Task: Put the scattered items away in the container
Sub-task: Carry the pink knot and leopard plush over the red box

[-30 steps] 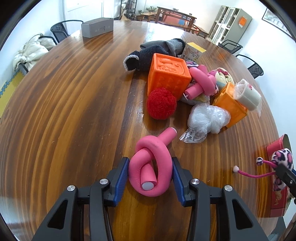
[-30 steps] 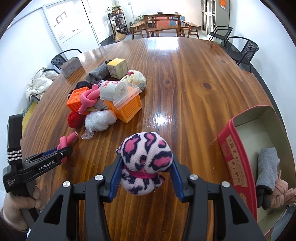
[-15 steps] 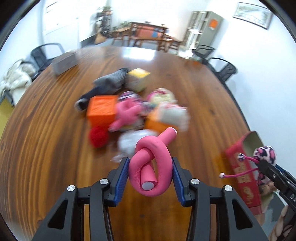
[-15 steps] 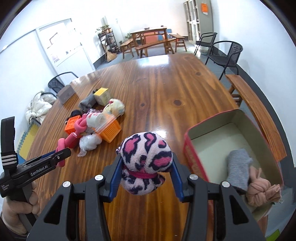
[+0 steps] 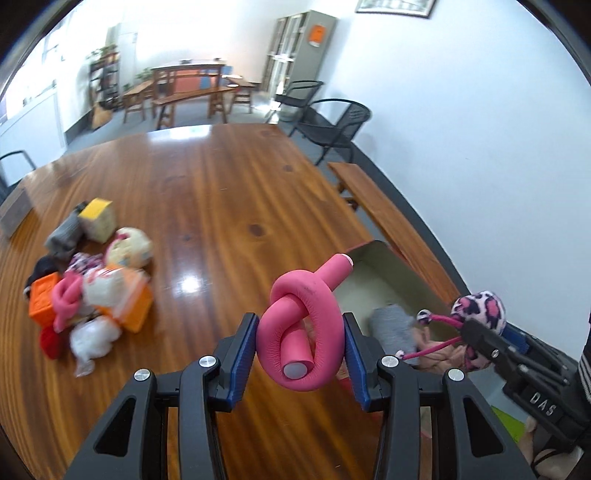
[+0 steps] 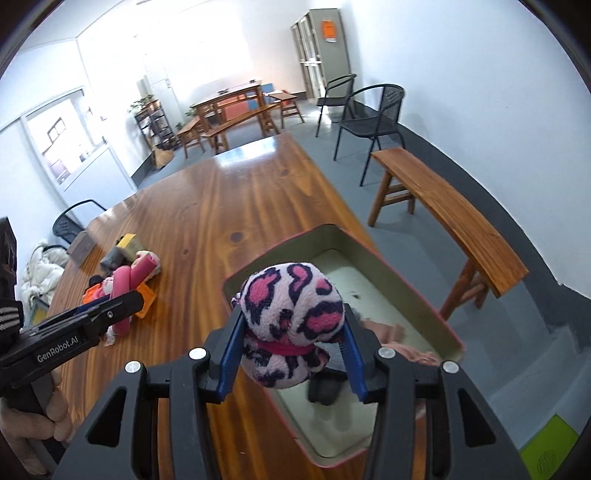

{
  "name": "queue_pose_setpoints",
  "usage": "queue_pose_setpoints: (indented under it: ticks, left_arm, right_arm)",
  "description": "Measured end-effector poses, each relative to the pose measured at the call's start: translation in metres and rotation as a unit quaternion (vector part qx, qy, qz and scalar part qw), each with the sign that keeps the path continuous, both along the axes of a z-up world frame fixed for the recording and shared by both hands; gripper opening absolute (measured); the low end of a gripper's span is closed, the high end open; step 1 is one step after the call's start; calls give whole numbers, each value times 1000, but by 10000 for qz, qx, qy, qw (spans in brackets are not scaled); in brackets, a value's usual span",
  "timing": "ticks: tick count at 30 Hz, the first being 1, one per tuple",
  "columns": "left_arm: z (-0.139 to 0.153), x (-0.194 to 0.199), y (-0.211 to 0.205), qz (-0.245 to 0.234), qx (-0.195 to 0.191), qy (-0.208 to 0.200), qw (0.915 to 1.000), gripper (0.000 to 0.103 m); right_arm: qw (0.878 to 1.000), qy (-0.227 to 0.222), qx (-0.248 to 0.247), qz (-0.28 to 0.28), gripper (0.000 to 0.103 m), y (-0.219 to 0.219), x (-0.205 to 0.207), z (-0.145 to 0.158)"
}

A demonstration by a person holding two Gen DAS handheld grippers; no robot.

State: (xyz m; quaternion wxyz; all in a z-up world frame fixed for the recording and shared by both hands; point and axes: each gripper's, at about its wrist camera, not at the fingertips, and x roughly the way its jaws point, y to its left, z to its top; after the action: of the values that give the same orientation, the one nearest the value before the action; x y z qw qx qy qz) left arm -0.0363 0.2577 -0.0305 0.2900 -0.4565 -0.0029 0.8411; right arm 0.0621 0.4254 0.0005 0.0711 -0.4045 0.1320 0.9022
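The right gripper (image 6: pixel 291 354), clamping the spotted toy (image 6: pixel 291 325), hangs over the box (image 6: pixel 413 284); the left gripper (image 5: pixel 300 354), gripping the pink knot (image 5: pixel 301 328), has it at two o'clock.

Wooden bench (image 6: pixel 454 218) beside table (image 6: pixel 236 199); black chairs (image 6: pixel 373 122) beyond.

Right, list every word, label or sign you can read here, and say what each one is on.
"GenRobot.AI": white print on the side of the left gripper, seen from the right wrist.
"DAS": white letters on the body of the right gripper, seen from the left wrist.
Orange sign on the grey cabinet: too small to read.
Framed picture on the wall: unreadable.
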Motion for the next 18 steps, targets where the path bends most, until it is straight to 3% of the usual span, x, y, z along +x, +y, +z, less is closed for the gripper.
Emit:
queue_pose_setpoints:
  ticks: [5, 12, 14, 15, 16, 18]
  left_arm:
    - [3, 3, 48, -445, -8, 97, 9990, 46]
    - [-5, 0, 87, -698, -99, 60, 9975, 47]
    - [-9, -4, 93, -690, -181, -20, 9974, 62]
    - [-12, -7, 95, -632, -248, -84, 9977, 85]
    - [-13, -7, 94, -516, -238, -82, 9983, 92]
    - [-14, -8, 89, -421, -201, -69, 9989, 92]
  right_arm:
    - [9996, -67, -37, -260, 52, 25, 18, -5]
    - [9991, -119, -129, -374, 52, 41, 26, -11]
    - [9992, -185, -212, -295, 57, 43, 25, -14]
    - [9990, -218, -273, -285, 59, 43, 26, -17]
    - [9986, -239, -346, -319, 66, 44, 26, -19]
    - [9977, -259, -502, -375, 73, 46, 27, -22]
